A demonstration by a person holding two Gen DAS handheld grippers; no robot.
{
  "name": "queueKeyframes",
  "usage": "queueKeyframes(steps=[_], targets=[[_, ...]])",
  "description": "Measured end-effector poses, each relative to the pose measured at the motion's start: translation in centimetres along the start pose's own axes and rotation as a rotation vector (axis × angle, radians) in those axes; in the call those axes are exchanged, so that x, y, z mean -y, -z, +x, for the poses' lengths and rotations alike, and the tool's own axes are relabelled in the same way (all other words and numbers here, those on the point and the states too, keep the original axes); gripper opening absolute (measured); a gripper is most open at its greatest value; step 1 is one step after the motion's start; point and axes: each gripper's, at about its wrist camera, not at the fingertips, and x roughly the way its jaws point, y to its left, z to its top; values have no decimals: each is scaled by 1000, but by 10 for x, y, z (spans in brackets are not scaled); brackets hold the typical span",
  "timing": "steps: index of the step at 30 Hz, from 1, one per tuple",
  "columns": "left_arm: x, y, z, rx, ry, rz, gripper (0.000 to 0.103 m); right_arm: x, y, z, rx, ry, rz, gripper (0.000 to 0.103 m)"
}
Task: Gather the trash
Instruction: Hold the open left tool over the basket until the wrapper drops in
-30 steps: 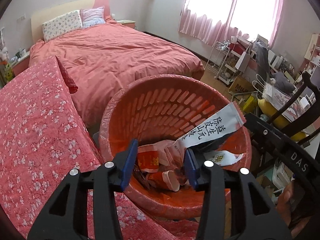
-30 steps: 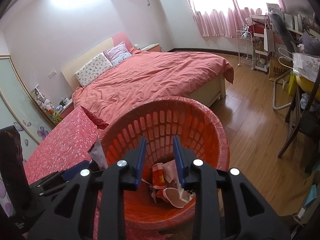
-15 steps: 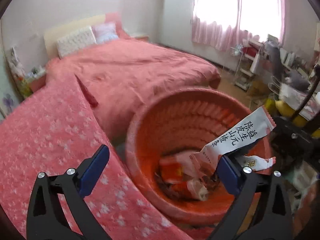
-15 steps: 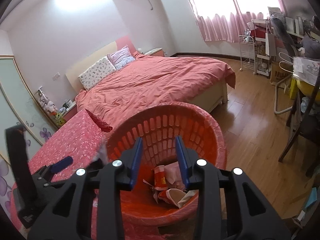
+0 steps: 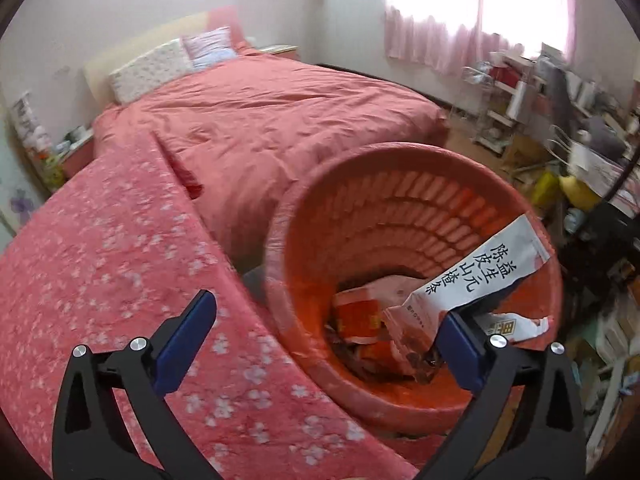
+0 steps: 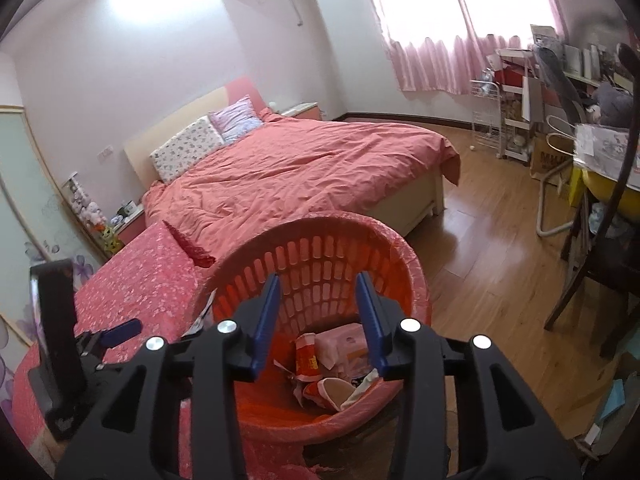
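Note:
A red slatted trash basket (image 5: 420,208) lined with a bag stands beside a floral-covered table (image 5: 100,264); it also shows in the right wrist view (image 6: 320,256). Several wrappers and a paper cup (image 6: 328,388) lie in it. A white snack wrapper with black characters (image 5: 476,272) rests against my left gripper's right finger (image 5: 460,344) over the basket. My left gripper (image 5: 320,336) is wide open, with nothing clamped between the pads. My right gripper (image 6: 318,320) is open and empty above the basket.
A bed with a red cover (image 6: 304,168) lies behind the basket. Wooden floor (image 6: 492,256) extends to the right. A dark chair (image 6: 592,248) and cluttered shelves (image 6: 516,120) stand at the right. The left gripper's body (image 6: 56,344) shows at the left of the right wrist view.
My left gripper has opened wide and pulled back left over the table, letting go of the white wrapper. My right gripper has opened a little and risen slightly.

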Motion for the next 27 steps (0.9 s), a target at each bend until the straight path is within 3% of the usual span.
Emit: queueKeyframes(steps=[2,3,6,7,8,9,10,11,12,14,27], targets=[[-5,-2,-3,-1,35,-35,101,-3,1,-4,5,-13,-14,45],[-7,-5,-12,38,53,-59,101,-5,1,-6,12,-9,-23,46],[-17,-9,-18,68,12,-64,101,-5,0,-10,15,-11,-23,47],[-21,-9,-20,69,55,-98,101,-4,0,-12,19,-13,-23,48],[-19,-8,-22,125,10,-80,101,-4,-1,-13,23,-9,-22,49],[-13,-9,-16,130,-60,-40,101,-3,-2,-14,22,-9,-20,50],[-11,-9,-6,64,-48,-23,101,-3,-2,-15,24,-14,-22,51],[-12,-8,-5,64,-21,-27,101,-4,-1,-16,28,-14,-26,52],[-13,-6,-4,69,-79,-27,101,-4,-1,-17,29,-10,-33,54],[-16,-6,-8,88,-27,-42,101,-6,0,-18,28,-21,-43,54],[-9,1,-10,107,-57,3,101,-28,6,-18,14,-78,-109,58]])
